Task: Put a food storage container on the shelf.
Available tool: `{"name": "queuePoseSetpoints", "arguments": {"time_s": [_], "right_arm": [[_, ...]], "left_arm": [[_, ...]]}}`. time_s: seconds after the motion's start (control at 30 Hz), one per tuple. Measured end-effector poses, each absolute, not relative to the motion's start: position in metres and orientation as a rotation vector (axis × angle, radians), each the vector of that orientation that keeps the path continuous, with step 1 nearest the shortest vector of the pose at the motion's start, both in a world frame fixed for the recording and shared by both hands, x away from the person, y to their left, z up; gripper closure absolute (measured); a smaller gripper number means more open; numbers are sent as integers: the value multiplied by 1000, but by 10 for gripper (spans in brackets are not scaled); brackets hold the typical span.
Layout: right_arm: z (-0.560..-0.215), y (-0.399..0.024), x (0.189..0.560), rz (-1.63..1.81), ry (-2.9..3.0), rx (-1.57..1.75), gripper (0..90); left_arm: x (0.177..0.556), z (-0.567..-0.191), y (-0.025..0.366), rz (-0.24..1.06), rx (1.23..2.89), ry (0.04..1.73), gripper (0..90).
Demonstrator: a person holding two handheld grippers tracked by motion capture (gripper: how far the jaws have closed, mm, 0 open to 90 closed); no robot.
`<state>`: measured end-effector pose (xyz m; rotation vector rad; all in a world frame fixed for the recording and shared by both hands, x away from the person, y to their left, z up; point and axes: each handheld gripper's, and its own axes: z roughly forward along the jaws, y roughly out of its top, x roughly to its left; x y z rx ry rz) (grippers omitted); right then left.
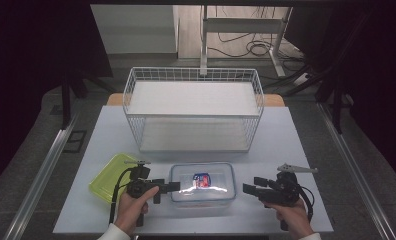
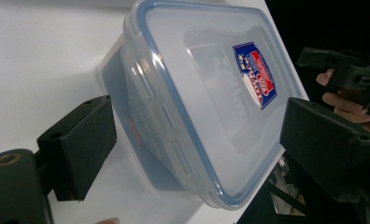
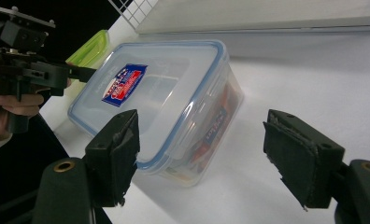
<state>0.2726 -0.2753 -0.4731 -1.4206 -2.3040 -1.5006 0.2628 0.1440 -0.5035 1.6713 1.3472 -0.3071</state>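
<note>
Bare table [image 1: 296, 145] right of the container [image 1: 202, 184]; wire basket [image 1: 193, 107] blocks behind.

Open right tongs [image 3: 199, 161] face a clear lidded container [image 3: 164, 100] on the table [image 3: 314, 79].

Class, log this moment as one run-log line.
left tongs: open, at clear lidded box | right tongs: open, apart from it | wire basket: behind
</note>
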Motion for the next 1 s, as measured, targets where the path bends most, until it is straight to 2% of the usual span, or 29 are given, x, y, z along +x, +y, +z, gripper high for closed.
{"name": "queuePoseSetpoints", "arguments": {"time_s": [0.27, 0.33, 0.87, 1.0], "right_arm": [[-474, -275, 273, -1496, -2311, -1427, 271], [-473, -275, 272, -1495, -2312, -1428, 271], [-476, -274, 275, -1484, -2307, -1428, 269], [-477, -273, 276, -1479, -2296, -1424, 269]], "left_arm": [[265, -514, 144, -378, 1645, 1367, 103], [264, -514, 144, -345, 1663, 1368, 115], [268, -520, 139, -406, 1670, 1345, 156], [267, -521, 136, -416, 1685, 1341, 229]]}}
